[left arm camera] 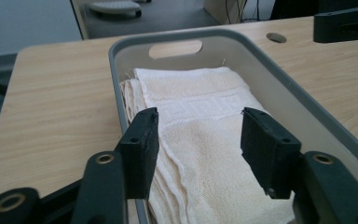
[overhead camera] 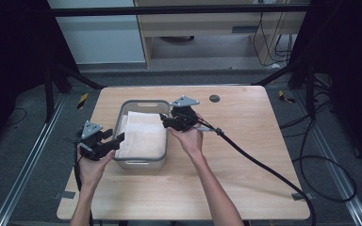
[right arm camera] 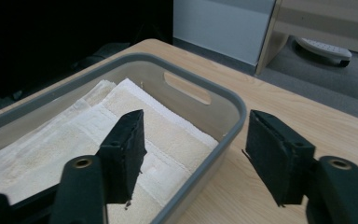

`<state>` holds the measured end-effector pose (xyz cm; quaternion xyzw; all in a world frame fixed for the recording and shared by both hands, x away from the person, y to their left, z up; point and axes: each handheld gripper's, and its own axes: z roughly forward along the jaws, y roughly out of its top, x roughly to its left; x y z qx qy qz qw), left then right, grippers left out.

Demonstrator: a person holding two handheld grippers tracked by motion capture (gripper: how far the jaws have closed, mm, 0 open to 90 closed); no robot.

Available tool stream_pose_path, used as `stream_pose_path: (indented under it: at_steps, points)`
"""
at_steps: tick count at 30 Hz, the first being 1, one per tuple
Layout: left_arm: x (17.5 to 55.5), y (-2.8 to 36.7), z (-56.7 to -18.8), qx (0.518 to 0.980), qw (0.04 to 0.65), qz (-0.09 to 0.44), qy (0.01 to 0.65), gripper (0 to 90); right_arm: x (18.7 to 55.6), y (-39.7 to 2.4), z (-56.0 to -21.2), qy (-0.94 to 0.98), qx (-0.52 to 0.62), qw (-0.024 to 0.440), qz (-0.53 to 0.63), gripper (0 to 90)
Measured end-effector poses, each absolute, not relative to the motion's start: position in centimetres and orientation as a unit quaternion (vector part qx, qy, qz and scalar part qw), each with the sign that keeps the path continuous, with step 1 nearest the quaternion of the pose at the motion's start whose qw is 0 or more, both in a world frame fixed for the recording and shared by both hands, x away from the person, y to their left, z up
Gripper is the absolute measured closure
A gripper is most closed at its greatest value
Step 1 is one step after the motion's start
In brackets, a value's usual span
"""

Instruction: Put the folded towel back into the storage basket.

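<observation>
Grey plastic, rectangular, with a slot handle at each short end: the bin (overhead camera: 142, 160) stands on the wooden table (overhead camera: 245, 155) left of centre, long axis running near to far. Inside it lies a cream towel (overhead camera: 141, 132), folded in layers, a woven key-pattern band across its top face; the stack sits toward the bin's left wall and leaves a strip of bare floor along the right wall. My left gripper (overhead camera: 119, 139) is held at the bin's near left corner, jaws wide apart and holding nothing; in the left gripper view (left arm camera: 199, 140) they straddle the left wall, one jaw outside the bin and the other over the towel, and I cannot tell whether either touches the cloth. My right gripper (overhead camera: 162, 120) is held at the far right corner, also wide open and empty; in the right gripper view (right arm camera: 193, 149) its jaws straddle the right rim, one above the towel, one above the tabletop. A black cable (overhead camera: 264, 165) trails from it across the table to the near right edge. A dark round grommet (overhead camera: 214, 98) sits in the tabletop near the far edge.
</observation>
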<state>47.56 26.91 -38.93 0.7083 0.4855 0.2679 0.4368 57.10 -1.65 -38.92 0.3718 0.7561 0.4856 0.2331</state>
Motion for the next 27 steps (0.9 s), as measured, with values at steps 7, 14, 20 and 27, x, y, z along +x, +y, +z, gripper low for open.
stream_pose_path:
  at_steps: [7,14,20,27]
  points:
    - [46.4,26.3,-38.6,0.714,0.44,0.284,0.465,37.4,55.0,-5.1,-37.6,0.746,0.373,0.225,0.504,25.7]
    - [45.5,26.2,-38.7,0.714,0.446,0.287,0.457,31.5,52.5,-9.1,-37.8,0.747,0.372,0.223,0.505,19.0]
    - [44.9,26.3,-39.3,0.716,0.456,0.28,0.449,27.8,50.5,-12.6,-38.3,0.74,0.378,0.216,0.513,17.0]
    - [43.8,26.5,-40.3,0.72,0.453,0.282,0.443,26.1,48.2,-16.7,-39.7,0.732,0.389,0.222,0.513,15.7]
